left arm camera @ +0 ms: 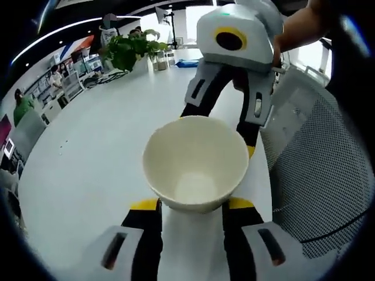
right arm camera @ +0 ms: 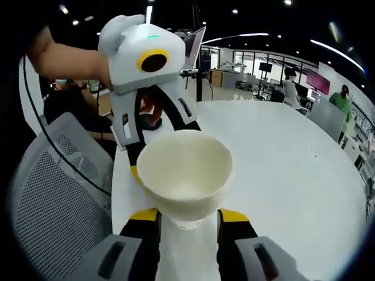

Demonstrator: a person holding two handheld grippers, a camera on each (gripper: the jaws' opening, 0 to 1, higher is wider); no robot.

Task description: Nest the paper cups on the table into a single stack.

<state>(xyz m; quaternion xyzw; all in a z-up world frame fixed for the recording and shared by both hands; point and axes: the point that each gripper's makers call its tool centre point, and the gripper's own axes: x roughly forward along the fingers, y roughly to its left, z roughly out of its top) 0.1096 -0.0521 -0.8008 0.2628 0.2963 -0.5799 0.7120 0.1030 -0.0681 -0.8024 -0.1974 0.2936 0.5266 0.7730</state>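
The left gripper point(left arm camera: 191, 206) squeezes a cream paper cup point(left arm camera: 195, 162), mouth open, above the white table point(left arm camera: 99, 158) near its edge. The right gripper point(right arm camera: 188, 218) squeezes the same cup from the other side. I can read no writing. A green plant point(left arm camera: 130, 50) sits far back.

A wide white bench point(left arm camera: 88, 170) sweeps away under bright light, curving at its far edge. Beside it, a grey mesh-backed chair point(left arm camera: 328, 175). At the far end of the bench, a leafy green plant point(left arm camera: 132, 50). Past that, a big open office: dark ceiling with strip lights point(right arm camera: 340, 50) and small spotlights, glass partitions point(right arm camera: 249, 61), a few people standing near desks, a magenta screen point(right arm camera: 325, 81) on the wall.
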